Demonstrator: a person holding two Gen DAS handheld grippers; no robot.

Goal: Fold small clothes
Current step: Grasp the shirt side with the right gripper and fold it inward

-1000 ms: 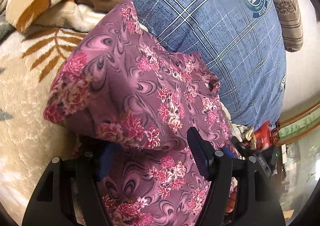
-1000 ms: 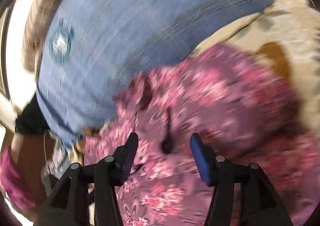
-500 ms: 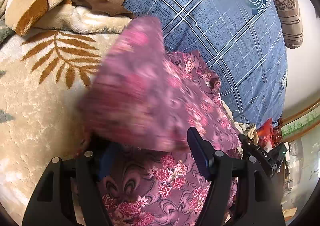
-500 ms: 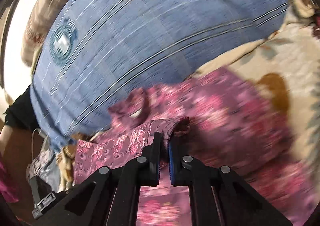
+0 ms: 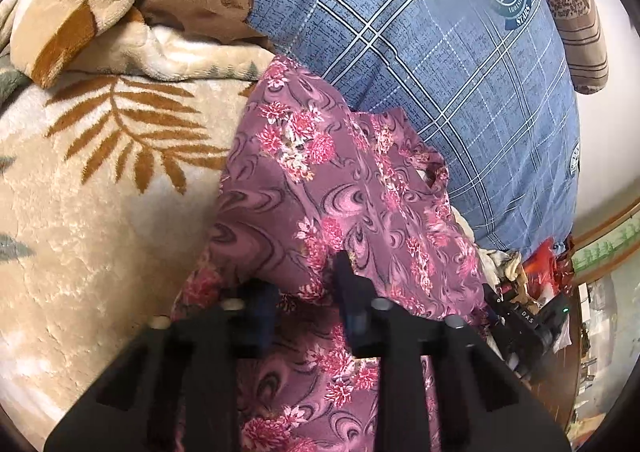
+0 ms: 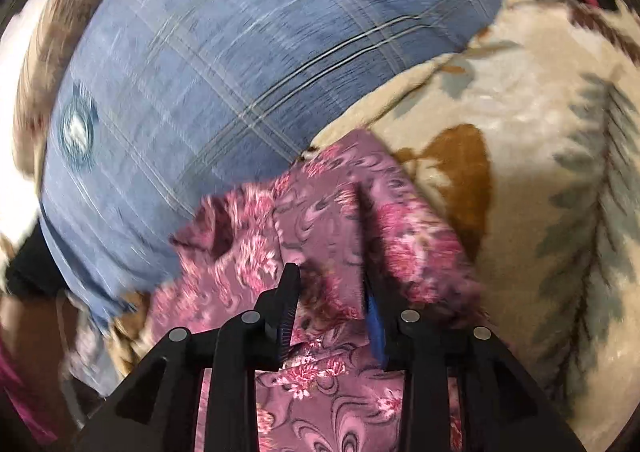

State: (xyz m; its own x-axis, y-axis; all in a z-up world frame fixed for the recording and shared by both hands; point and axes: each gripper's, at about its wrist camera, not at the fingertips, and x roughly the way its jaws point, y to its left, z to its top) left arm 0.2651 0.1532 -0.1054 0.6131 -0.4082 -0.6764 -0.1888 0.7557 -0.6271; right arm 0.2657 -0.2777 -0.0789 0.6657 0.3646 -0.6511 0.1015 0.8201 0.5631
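Floral purple blouse (image 5: 320, 192) lies crumpled on the leaf-patterned plush blanket (image 5: 80, 232), its far edge against a blue plaid pillow (image 5: 420, 52). In the left wrist view, the left claw (image 5: 306, 300) stands partly apart with a folded-over flap of the blouse sagging between its fingers; whether the pads actually pinch the cloth I cannot tell. The pillow's round crest reads "STARS" at its lower rim; the smaller ring lettering is too fine to read. A brown garment (image 5: 200, 4) sits at far left, a striped cushion (image 5: 572, 12) at far right, and the other gripper's body, marked "DAS", shows near right.

In the right wrist view, motion-blurred, the right claw (image 6: 330, 304) is apart, straddling a ridge of the blouse (image 6: 340, 220) without clamping it. This looks like an early fold, a side panel being brought over the body. Next, the flap probably needs laying flat and smoothing before another fold.
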